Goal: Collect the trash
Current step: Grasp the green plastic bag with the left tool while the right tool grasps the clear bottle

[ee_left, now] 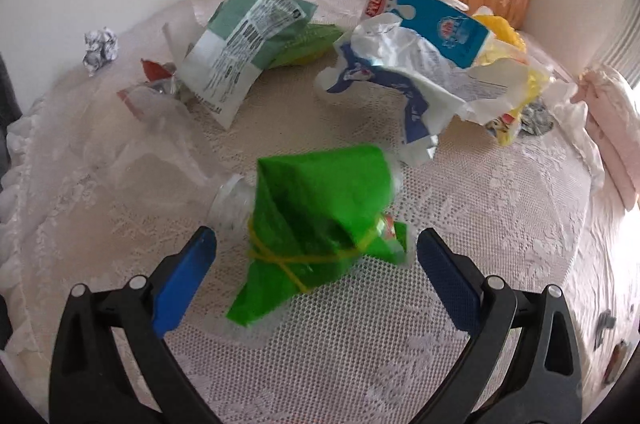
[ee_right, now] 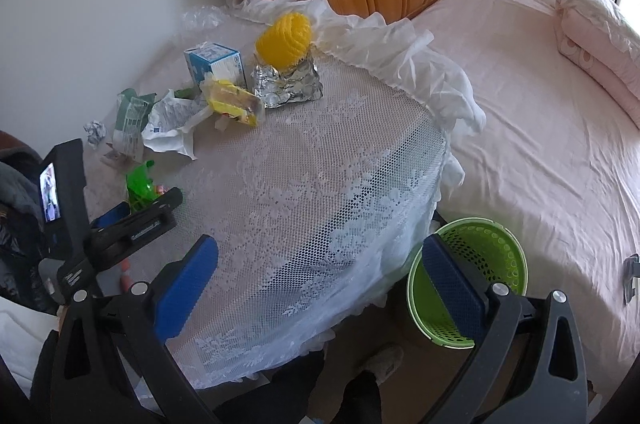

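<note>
**Room and Roadblocks on the Lace Table**

Lots of bare lace table [ee_right: 304,160] on the bed side, with nothing in the way. Big open gap between the wide left gripper [ee_left: 316,244] pads, filled by the green wrapper [ee_left: 320,208]. Behind it, a crowded wall of trash: white paper [ee_left: 400,80], blue carton [ee_left: 436,20], green-and-white bag [ee_left: 244,40]. Small free patch between those piles. Paper ball [ee_left: 100,49] off alone near the wall. Clear drop past the table edge to the green basket [ee_right: 480,264], partly behind the open right gripper [ee_right: 320,264].
</note>
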